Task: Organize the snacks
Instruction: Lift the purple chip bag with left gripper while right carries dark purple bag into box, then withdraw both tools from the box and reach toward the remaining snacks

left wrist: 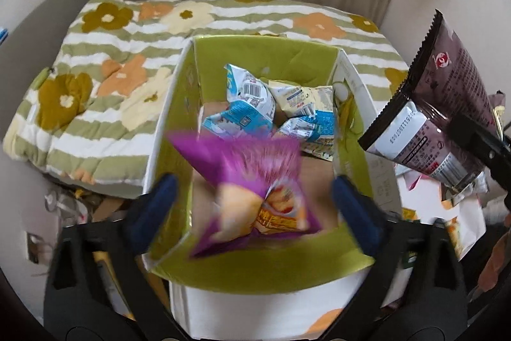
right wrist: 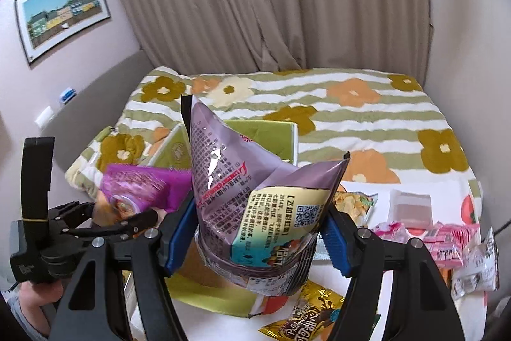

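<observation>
The left hand-held gripper (left wrist: 252,197) stands spread wide above the open cardboard box (left wrist: 354,91), its blue pads (left wrist: 161,197) clear of the purple snack bag (left wrist: 255,197). That bag shows blurred between the pads, touching neither, over the near end of the box; by that it is judged to be released and dropping in. No earlier view is available to confirm the release.

The right hand-held gripper (right wrist: 258,232) is pinching a mauve snack bag (right wrist: 242,181) by its lower end, both blue pads (right wrist: 179,235) pressed against the foil, the bag standing upright with its top crumpled. In the left wrist view this bag hangs just to the right of the box, outside its wall.

Procedure for the step in hand, as a judgement:
1. Keep the left pads wide until the purple bag is fully below the rim.
2. Withdraw the left gripper to the side, leaving the opening free.
3. Bring the mauve bag over the bare floor at the near end of the box, away from the blue-and-white packets (left wrist: 252,104) at the far end.
4. Lower before releasing; a tall bag may catch on the wall.

The box rests on a flower-patterned quilt (left wrist: 95,79) on the bed. More snacks, among them pink packets (right wrist: 447,242) and a gold packet (right wrist: 316,315), lie to the right, not yet boxed.
</observation>
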Demonstrator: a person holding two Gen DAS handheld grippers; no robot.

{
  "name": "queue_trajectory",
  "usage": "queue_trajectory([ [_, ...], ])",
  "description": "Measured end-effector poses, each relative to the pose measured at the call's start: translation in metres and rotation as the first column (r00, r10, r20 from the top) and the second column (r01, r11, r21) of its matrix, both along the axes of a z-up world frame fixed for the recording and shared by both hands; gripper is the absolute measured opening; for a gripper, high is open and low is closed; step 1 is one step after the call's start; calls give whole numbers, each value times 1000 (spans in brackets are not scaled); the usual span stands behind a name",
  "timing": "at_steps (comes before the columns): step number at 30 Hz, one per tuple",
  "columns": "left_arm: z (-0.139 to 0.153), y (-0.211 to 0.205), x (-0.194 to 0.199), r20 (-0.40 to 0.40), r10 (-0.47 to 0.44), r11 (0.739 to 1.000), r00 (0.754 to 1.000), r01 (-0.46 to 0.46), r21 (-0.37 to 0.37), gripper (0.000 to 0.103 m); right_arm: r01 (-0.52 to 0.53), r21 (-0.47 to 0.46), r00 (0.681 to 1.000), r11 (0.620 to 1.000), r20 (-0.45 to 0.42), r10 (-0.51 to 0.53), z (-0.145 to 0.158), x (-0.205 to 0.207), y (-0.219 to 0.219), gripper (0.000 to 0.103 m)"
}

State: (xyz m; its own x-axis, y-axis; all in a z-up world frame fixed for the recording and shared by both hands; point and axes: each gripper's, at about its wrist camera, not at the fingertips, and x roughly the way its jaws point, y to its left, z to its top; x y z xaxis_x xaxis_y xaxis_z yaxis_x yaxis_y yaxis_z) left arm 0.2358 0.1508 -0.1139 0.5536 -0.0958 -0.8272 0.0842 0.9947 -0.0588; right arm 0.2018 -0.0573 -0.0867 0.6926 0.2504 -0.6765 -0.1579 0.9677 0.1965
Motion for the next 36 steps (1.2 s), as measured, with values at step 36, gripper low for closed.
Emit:
queue_trajectory([
  [36,-16,48,-27,-13,-16,997,1000,15,-82,101,110,11,985,994,-132,-108,-47,12,59,101],
])
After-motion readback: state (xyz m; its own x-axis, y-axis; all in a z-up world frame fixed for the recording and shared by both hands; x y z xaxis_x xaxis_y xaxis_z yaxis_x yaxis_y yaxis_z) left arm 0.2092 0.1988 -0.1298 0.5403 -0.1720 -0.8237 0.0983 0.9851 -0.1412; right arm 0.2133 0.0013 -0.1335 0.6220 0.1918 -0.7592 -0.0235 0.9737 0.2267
